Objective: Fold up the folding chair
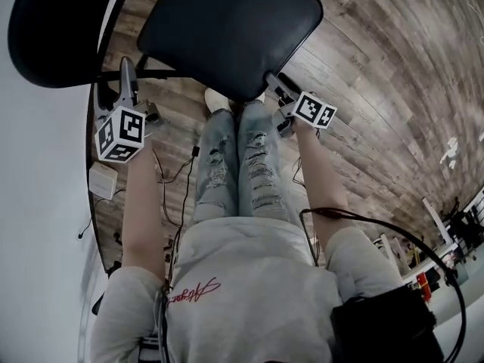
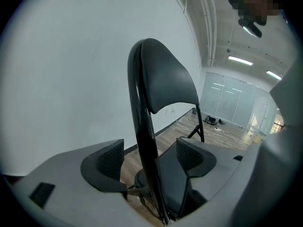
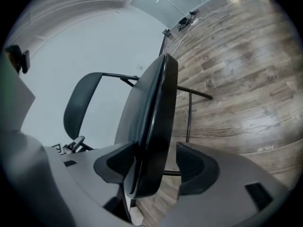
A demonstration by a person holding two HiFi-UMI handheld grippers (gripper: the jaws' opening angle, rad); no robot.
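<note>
While both stand apart, clamp your left claw squarely on the back frame, right claw on the seat.

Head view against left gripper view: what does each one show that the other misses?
Only the head view shows the person's jeans and the right hand-held gripper at the seat edge.

Only the left gripper view shows the left hand-held gripper with its pads standing apart and the chair's black frame tube between them, untouched. It also shows a glass partition and ceiling lights.

Both show the chair's backrest, the wood floor and the white wall.
</note>
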